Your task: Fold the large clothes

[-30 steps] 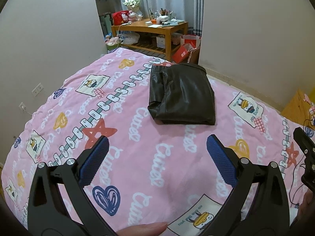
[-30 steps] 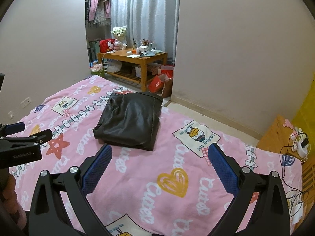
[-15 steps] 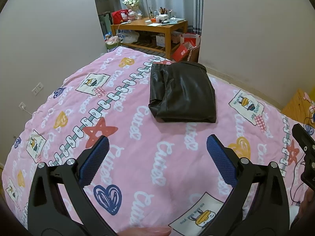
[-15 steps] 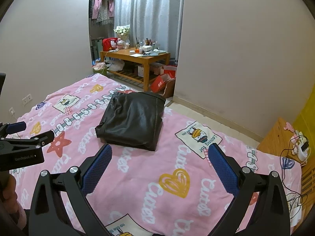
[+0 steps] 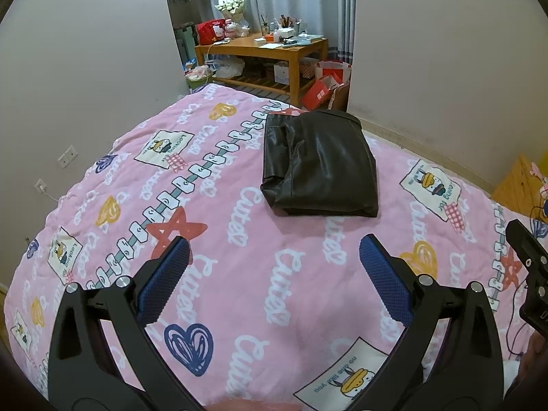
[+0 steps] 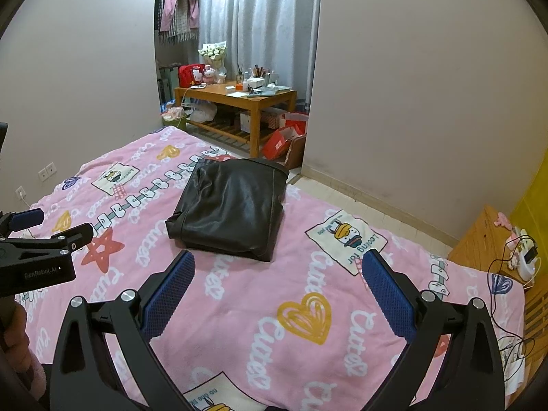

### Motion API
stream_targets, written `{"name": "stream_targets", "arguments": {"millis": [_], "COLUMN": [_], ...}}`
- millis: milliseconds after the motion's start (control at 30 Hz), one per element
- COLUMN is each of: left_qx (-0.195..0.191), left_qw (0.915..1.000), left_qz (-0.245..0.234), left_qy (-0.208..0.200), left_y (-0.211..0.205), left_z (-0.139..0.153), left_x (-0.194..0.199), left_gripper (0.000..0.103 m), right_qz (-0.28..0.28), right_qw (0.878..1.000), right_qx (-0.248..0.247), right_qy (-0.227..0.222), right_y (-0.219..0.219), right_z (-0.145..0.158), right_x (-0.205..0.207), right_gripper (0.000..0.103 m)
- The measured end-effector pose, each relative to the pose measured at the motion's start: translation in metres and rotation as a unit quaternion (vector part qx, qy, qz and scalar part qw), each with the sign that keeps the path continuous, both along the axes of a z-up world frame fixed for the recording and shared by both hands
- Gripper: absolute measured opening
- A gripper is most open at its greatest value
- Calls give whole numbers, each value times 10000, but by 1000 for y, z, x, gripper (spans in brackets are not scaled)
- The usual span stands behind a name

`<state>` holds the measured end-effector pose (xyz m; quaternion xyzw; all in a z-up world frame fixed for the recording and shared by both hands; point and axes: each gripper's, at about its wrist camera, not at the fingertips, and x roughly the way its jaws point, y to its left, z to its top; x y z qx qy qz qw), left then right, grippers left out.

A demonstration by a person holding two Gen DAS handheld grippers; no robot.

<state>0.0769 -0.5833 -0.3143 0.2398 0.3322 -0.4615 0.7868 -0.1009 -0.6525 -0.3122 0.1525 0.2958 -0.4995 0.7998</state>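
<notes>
I hold my left gripper [image 5: 274,257] and right gripper [image 6: 277,270] spread wide, gripping nothing, above the pink blanket [image 5: 260,291]; the folded black garment [image 5: 318,167] (leathery-looking) lies ahead, well apart.

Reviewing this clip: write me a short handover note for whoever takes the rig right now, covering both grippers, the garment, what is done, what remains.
Left gripper: open, empty, above the pink bedspread.
Right gripper: open, empty, near the garment's front edge.
Black leather-look garment: lies folded in a compact rectangle on the bedspread, touched by neither gripper.
Done: the folding looks complete.
Left: probably nothing; tidy the edges if needed. No other garment shows on the bed.
</notes>
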Motion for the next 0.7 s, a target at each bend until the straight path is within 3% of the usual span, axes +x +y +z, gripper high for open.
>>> {"name": "stream_targets", "arguments": {"millis": [200, 300, 700], "left_qx": [47, 74, 50], "left_qw": [9998, 10000, 9999], "left_qz": [7, -18, -45], "left_qy": [-211, -54, -160], "left_y": [-2, -3, -1], "left_z": [1, 0, 2], "left_x": [-2, 1, -6], "left_gripper": [97, 97, 97], "right_qz": [32, 51, 78], "right_qw": [10000, 10000, 9999], "right_qx": [9, 20, 53], "right_qy": [24, 41, 48], "right_y": [4, 3, -2], "right_z": [-5, -9, -10], "right_x": [5, 5, 6], "right_gripper": [95, 95, 95]}}
